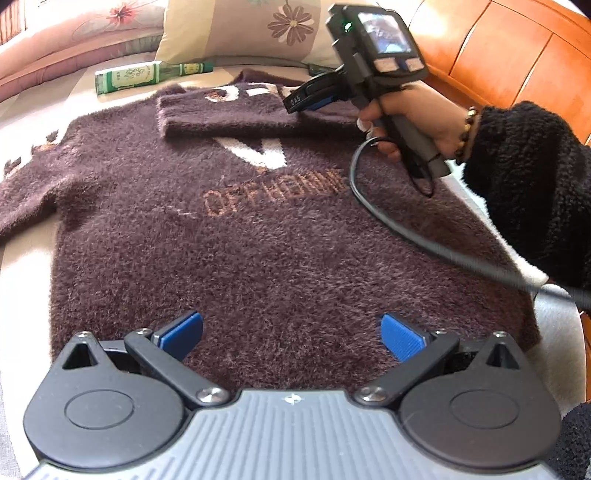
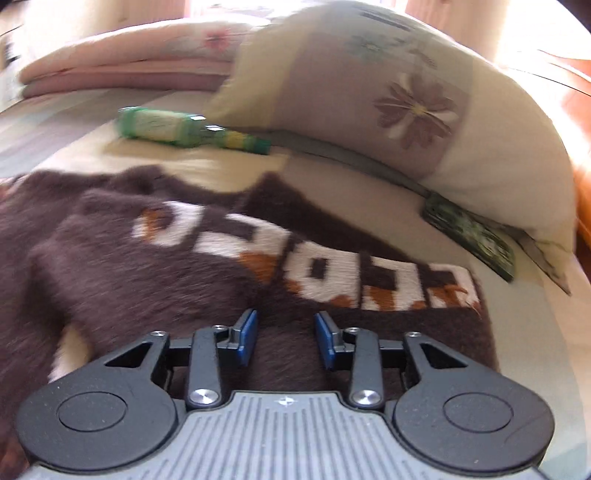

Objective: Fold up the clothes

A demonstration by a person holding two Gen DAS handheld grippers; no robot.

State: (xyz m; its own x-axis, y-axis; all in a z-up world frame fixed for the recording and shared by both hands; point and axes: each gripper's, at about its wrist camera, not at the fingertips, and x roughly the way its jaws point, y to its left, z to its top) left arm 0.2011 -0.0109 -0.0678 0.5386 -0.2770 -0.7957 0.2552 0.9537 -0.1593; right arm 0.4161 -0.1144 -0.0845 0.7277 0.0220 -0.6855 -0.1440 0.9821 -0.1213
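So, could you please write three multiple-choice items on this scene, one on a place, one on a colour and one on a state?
1. Where does the green bottle lie?
A. on the sweater
B. on the bed beyond the sweater, beside the pillow
C. in a gripper

2. What colour is the sweater mostly?
A. dark purple-brown
B. bright green
C. white

3. How does the left gripper stand?
A. shut on the sweater
B. shut on the bottle
C. open, holding nothing

Answers: 1 B, the bottle rests on the pale bedding by the flowered pillow; 2 A, the fuzzy knit is dark with only its letters white and orange; 3 C, its blue pads are wide apart above the hem.
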